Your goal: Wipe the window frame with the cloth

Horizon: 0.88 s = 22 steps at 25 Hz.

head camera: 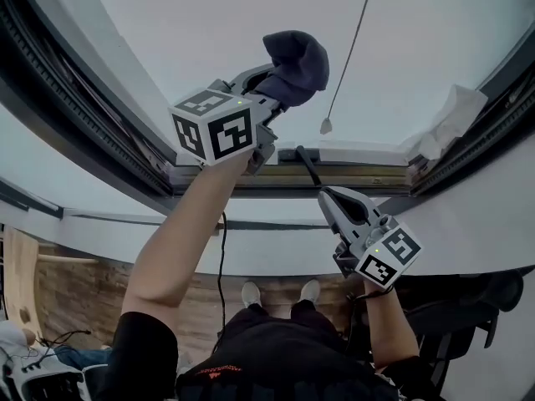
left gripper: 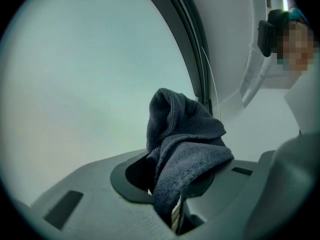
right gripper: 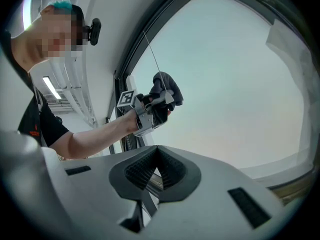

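Note:
My left gripper (head camera: 269,90) is raised in front of the window glass, shut on a dark blue-grey cloth (head camera: 297,61) that bunches up above its jaws. In the left gripper view the cloth (left gripper: 185,144) spills out of the left gripper (left gripper: 172,184), with the dark window frame (left gripper: 192,49) curving just to its right. My right gripper (head camera: 301,153) hangs lower, shut and holding nothing, its tips near the bottom window frame (head camera: 351,176). In the right gripper view the right gripper (right gripper: 156,156) has its ribbed pads together, and the cloth (right gripper: 167,86) shows farther off beside the frame (right gripper: 145,39).
A thin blind cord (head camera: 355,40) hangs over the glass and ends in a small weight (head camera: 325,126). Crumpled white sheeting (head camera: 447,124) sits at the frame's right corner. A black cable (head camera: 221,249) dangles below. A dark chair (head camera: 468,307) stands at the lower right.

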### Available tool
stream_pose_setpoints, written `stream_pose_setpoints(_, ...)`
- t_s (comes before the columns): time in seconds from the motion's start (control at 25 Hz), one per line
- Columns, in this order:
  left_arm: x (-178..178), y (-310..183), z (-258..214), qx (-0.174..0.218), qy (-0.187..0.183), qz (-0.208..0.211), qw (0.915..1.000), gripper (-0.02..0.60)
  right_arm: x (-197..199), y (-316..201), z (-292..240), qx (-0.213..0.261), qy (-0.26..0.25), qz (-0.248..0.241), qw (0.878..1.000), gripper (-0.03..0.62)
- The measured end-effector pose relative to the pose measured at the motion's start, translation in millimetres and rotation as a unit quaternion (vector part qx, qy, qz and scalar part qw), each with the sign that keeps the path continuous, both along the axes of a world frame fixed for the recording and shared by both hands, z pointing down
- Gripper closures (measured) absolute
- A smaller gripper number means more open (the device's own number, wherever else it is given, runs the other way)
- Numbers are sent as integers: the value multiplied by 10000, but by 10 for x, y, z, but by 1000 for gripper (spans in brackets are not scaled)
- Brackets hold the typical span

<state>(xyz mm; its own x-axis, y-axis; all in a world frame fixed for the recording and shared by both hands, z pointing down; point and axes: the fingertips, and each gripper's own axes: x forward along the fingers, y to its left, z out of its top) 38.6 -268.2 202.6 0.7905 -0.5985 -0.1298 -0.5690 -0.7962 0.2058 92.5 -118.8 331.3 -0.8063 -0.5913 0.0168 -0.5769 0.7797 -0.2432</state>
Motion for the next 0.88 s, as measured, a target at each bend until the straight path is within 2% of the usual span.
stream_pose_setpoints(0.2, 157, -43, -354, 84, 19, 85, 9999, 489, 103, -18, -110, 99, -41, 88, 9999, 591)
stream_pose_setpoints(0.36, 301, -89, -388, -152, 166, 247, 9994, 489, 195, -37, -119, 111, -61, 159, 9998, 591)
stream_pose_setpoints(0.52, 371, -173, -195, -507, 296, 335, 9977, 489, 251, -45, -36, 22, -54, 225, 9997, 591)
stream_pose_setpoints(0.88, 441, -259, 420, -1076, 330, 366, 9930, 489, 316, -54, 113, -120, -42, 277, 9995, 591)
